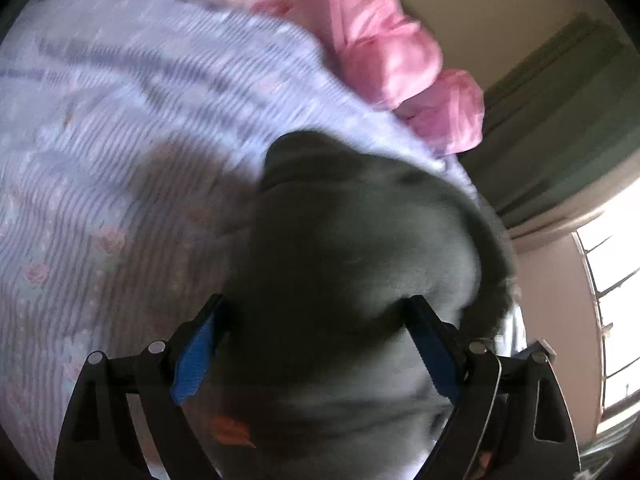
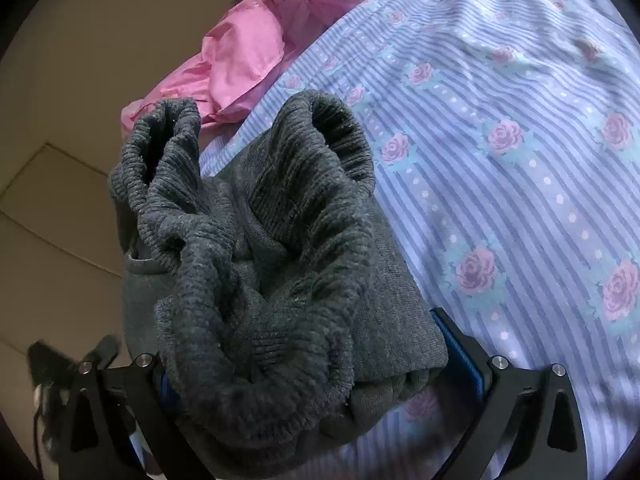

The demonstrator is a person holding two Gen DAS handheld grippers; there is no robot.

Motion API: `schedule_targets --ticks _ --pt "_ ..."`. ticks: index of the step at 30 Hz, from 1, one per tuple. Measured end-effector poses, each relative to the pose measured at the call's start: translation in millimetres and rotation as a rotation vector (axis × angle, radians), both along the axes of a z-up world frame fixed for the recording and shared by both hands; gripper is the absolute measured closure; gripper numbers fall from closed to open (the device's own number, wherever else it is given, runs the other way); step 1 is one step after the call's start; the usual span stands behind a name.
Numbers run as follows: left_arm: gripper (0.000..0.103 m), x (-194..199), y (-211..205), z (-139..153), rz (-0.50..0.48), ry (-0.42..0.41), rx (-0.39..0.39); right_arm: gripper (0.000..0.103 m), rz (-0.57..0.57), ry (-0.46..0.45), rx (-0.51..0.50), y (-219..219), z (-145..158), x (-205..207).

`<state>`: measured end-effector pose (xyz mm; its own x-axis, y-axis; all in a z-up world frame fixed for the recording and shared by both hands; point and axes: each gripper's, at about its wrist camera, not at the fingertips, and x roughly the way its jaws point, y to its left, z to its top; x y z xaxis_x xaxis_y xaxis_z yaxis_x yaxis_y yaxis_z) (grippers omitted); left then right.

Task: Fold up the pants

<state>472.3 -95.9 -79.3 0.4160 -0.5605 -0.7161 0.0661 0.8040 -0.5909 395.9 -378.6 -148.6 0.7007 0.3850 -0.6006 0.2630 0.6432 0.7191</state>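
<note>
The dark grey knit pants (image 2: pixel 256 248) are bunched in a thick bundle with the ribbed waistband on top, lifted over the bed. My right gripper (image 2: pixel 316 344) has its jaws wide apart around the bundle, and the fabric fills the gap between its blue pads (image 2: pixel 460 344). In the blurred left wrist view the same grey pants (image 1: pixel 344 248) fill the space between the jaws of my left gripper (image 1: pixel 316 320), whose blue pads (image 1: pixel 196 356) touch the cloth on both sides.
A bedsheet (image 2: pixel 520 160) with blue stripes and pink roses covers the bed; it also shows in the left wrist view (image 1: pixel 120 140). A crumpled pink cloth (image 2: pixel 248 48) lies at the bed's edge (image 1: pixel 384 40). A bright window (image 1: pixel 612 280) is at the right.
</note>
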Motion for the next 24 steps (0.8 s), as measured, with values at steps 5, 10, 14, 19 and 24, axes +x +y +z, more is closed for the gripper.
schedule_targets --ticks 5,10,14,19,24 --pt "0.000 6.3 14.2 -50.4 -0.007 0.161 -0.202 0.002 0.013 -0.003 -0.022 2.8 -0.8 7.2" --pt "0.000 10.0 1.2 -47.4 -0.028 0.164 -0.152 0.002 0.019 -0.011 0.002 0.1 -3.3 20.7" --pt "0.027 11.1 -2.8 -44.7 -0.068 0.134 -0.232 0.007 0.025 -0.025 0.027 -3.8 -5.1 22.6" --pt "0.050 4.6 -4.1 -25.0 -0.059 0.071 -0.234 0.025 0.006 -0.062 0.038 -6.9 3.1 17.4" --pt "0.059 -2.7 -13.1 5.2 -0.070 -0.006 -0.195 0.035 0.021 -0.114 0.027 -9.1 24.1 11.0"
